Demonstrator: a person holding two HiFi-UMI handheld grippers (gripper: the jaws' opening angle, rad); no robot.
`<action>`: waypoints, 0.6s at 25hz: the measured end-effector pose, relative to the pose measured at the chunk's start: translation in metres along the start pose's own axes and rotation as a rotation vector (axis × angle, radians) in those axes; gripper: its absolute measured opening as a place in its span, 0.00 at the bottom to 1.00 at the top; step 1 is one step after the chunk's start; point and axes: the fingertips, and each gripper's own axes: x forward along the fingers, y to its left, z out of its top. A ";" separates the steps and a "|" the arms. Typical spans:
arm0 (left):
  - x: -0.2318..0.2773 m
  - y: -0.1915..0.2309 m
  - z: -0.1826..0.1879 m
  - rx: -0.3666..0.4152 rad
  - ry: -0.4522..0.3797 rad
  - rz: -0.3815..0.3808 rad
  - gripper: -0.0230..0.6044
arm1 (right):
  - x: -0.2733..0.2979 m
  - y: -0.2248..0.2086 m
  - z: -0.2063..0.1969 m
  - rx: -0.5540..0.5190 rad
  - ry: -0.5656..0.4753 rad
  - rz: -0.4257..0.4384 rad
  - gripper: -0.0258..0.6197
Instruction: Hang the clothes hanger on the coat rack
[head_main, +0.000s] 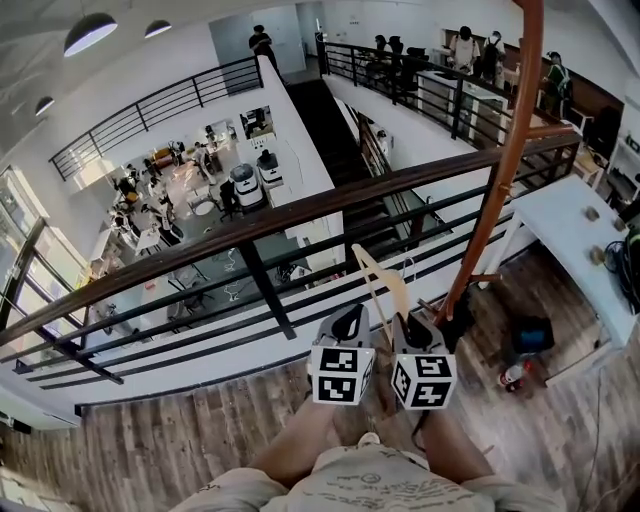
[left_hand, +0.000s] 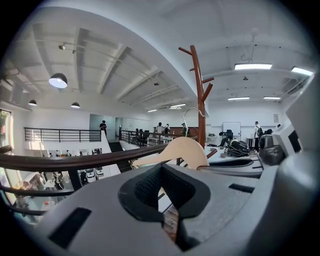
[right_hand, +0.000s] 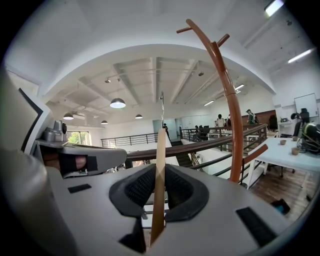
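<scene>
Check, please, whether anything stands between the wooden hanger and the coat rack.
Nothing visible does. The hanger, clamped in the right gripper, has open air to the coat rack at its right; the railing runs beyond both.

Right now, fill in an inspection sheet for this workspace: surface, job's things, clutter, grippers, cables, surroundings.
Surface: wooden floor of an upper landing.
Job's things: wooden clothes hanger, held and not yet hung; brown coat rack stands just to its right.
Clutter: dark bag and a red-and-white item on the floor near the rack's foot; white table with small cups.
Grippers: right gripper shut on the hanger, seen edge-on between its pads; left gripper with jaws slightly apart, nothing between them.
Cables: a thin cable on the floor at far right.
Surroundings: dark railing ahead; open hall with people below.
</scene>
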 end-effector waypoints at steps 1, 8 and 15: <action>0.006 0.002 0.000 -0.003 0.002 0.002 0.02 | 0.005 -0.002 0.000 0.000 0.004 0.002 0.12; 0.036 0.014 0.001 -0.005 0.028 -0.013 0.02 | 0.033 -0.011 -0.007 0.015 0.037 -0.003 0.12; 0.073 0.014 -0.002 0.003 0.053 -0.069 0.02 | 0.054 -0.033 -0.014 0.046 0.049 -0.051 0.12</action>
